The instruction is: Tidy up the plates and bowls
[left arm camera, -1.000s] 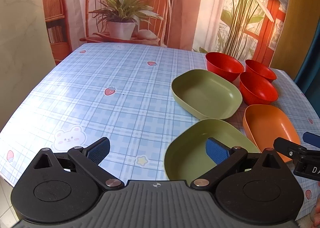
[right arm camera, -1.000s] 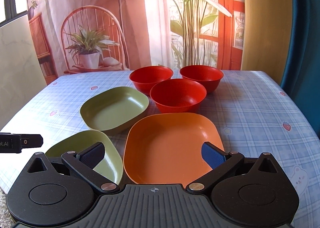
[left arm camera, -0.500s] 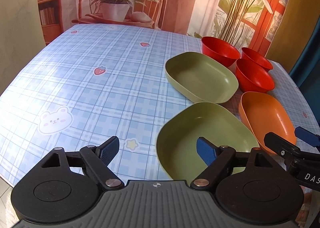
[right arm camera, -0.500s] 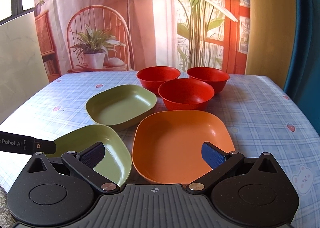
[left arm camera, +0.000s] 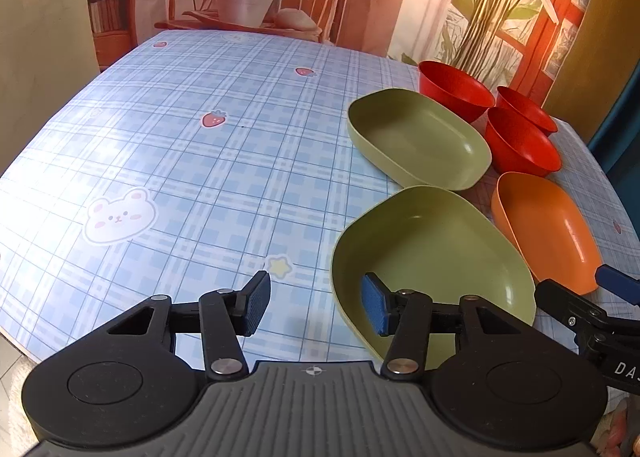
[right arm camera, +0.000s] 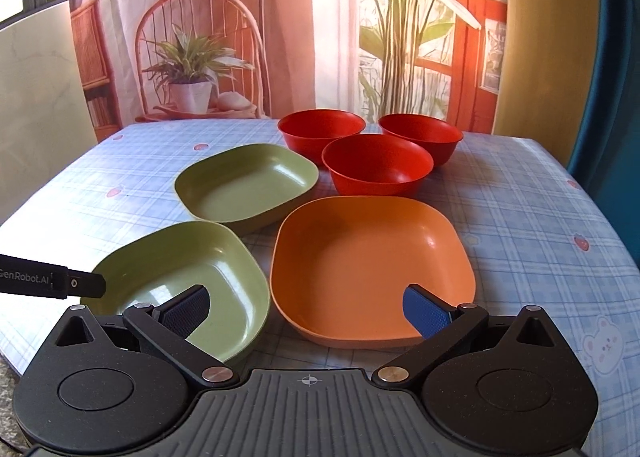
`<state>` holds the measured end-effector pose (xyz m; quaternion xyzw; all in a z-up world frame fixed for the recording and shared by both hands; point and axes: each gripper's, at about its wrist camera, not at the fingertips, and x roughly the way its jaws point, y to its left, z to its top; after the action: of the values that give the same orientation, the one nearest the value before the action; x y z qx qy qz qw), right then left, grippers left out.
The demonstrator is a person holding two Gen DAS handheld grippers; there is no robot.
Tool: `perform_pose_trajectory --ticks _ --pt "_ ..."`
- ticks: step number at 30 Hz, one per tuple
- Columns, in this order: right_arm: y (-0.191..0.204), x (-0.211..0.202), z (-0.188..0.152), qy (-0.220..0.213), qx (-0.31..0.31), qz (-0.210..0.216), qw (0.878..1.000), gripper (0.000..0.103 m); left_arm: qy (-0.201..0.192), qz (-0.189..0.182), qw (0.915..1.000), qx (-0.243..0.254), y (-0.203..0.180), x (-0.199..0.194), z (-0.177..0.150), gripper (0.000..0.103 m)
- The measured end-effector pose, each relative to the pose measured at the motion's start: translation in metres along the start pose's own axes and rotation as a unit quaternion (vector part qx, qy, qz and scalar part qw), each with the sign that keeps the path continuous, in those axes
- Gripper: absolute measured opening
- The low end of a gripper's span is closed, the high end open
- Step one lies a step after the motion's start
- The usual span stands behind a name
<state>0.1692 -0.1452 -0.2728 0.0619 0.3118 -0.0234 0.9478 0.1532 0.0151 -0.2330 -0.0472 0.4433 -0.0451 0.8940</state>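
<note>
Two green plates, an orange plate and three red bowls sit on the blue checked table. My left gripper (left arm camera: 316, 305) is open, straddling the left rim of the near green plate (left arm camera: 436, 253), its right finger over the plate's inside. The far green plate (left arm camera: 416, 137) lies behind it. My right gripper (right arm camera: 308, 311) is open just in front of the orange plate (right arm camera: 372, 257), its left pad over the near green plate (right arm camera: 180, 269). The red bowls (right arm camera: 376, 169) stand behind the plates. The right gripper's tip (left arm camera: 580, 305) shows by the orange plate (left arm camera: 548, 225).
The tablecloth (left arm camera: 180, 161) stretches bare to the left and far side. A chair with a potted plant (right arm camera: 192, 77) stands beyond the far edge. A pale panel (right arm camera: 36, 105) stands at the left, a blue curtain (right arm camera: 616, 57) at the right.
My left gripper has moved forward and down to the near green plate's rim and its jaws have narrowed a little. My right gripper has moved closer to the orange plate.
</note>
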Motion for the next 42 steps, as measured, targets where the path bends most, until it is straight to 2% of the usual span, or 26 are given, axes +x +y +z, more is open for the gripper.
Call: perform_pose_trajectory --ticks 4,9,10,25,32,38,42 --pt "-0.001 0.0 -0.003 0.019 0.006 0.017 1.0 0.101 0.001 -0.02 0.9998 -0.004 0.001 0.001 0.0 0.035" --pt "-0.005 0.0 -0.003 0.027 0.018 0.024 0.999 0.079 0.0 -0.031 0.9995 0.004 -0.003 0.002 -0.003 0.032" --pt "-0.005 0.0 -0.004 0.028 0.02 0.028 0.999 0.078 0.003 -0.033 0.9994 0.002 -0.003 0.003 -0.003 0.03" --pt "0.0 -0.004 -0.005 0.025 0.012 0.042 0.999 0.065 0.023 -0.033 0.9991 -0.011 0.007 0.013 -0.011 0.028" --pt "0.004 -0.001 -0.004 0.017 0.0 0.045 0.999 0.047 0.02 -0.037 0.9991 -0.011 0.008 0.012 -0.013 0.028" --pt "0.005 0.004 0.006 0.009 -0.013 0.058 0.998 0.041 0.018 -0.038 0.9991 -0.008 0.008 0.012 -0.014 0.028" --pt "0.006 0.014 0.012 0.014 -0.018 0.07 0.997 0.032 0.018 -0.041 0.9989 -0.011 0.009 0.012 -0.013 0.028"
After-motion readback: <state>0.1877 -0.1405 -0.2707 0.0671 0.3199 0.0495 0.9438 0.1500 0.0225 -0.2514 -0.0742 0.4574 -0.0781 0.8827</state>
